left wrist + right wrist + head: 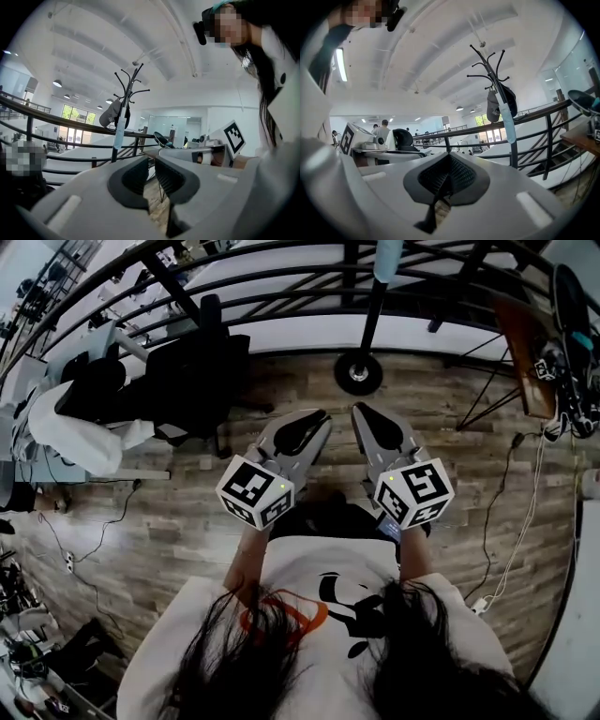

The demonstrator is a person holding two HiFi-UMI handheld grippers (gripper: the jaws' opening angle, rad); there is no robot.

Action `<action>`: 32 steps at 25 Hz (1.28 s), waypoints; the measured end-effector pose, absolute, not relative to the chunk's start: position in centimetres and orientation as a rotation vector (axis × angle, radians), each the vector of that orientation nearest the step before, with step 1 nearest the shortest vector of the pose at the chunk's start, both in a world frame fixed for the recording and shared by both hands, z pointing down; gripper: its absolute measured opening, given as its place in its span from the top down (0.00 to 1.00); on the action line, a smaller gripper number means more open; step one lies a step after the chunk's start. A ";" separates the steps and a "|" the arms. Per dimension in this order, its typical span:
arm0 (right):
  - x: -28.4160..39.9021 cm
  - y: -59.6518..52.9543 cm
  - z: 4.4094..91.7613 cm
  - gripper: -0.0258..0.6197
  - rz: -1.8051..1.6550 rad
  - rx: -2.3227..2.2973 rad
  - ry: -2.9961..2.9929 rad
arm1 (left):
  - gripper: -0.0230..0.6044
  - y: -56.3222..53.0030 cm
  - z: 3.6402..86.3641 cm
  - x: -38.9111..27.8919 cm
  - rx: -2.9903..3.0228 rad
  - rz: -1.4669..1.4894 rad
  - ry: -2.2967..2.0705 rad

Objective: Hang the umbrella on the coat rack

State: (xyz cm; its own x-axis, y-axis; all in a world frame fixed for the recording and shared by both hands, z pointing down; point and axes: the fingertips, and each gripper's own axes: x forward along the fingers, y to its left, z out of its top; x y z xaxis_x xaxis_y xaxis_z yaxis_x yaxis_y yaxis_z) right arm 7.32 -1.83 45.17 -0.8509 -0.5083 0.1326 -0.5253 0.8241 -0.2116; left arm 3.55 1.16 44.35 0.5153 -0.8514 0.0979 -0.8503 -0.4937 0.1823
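The black coat rack (pixel 358 372) stands by the railing, straight ahead of both grippers. A folded light-blue umbrella (pixel 387 259) hangs along its pole. The left gripper view shows the rack (pixel 127 89), the umbrella (pixel 120 131) and a grey cap (pixel 109 115) on a hook. In the right gripper view the umbrella (pixel 506 119) hangs from the rack (pixel 490 70) in front of a dark bag (pixel 510 101). My left gripper (pixel 314 418) (pixel 151 164) and right gripper (pixel 361 412) (pixel 450 161) are held side by side, well short of the rack. Both are shut and hold nothing.
A black metal railing (pixel 281 292) runs behind the rack. A black office chair (pixel 192 371) and a white garment (pixel 70 432) are at the left. A wooden table (pixel 525 352) with gear stands at the right. Cables (pixel 511 549) trail over the wood floor.
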 end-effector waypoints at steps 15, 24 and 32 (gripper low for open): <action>1.8 10.5 46.4 0.95 0.488 0.815 -2.950 | 0.89 14.8 45.6 -1.4 2.521 0.049 -1.464; 0.5 18.1 46.1 0.86 0.471 0.787 -2.962 | 0.89 21.4 45.3 -3.1 2.526 0.002 -1.478; 2.3 21.4 46.7 0.86 0.449 0.805 -2.937 | 0.89 24.2 45.7 -1.4 2.541 -0.015 -1.438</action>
State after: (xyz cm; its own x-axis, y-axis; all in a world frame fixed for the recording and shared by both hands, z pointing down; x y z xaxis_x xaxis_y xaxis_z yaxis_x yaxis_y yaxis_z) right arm 2.25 21.43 46.75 -0.8613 -0.4895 0.1366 -0.5079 0.8208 -0.2614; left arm -1.43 24.24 45.74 0.5209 -0.8478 0.0993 -0.8455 -0.4965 0.1963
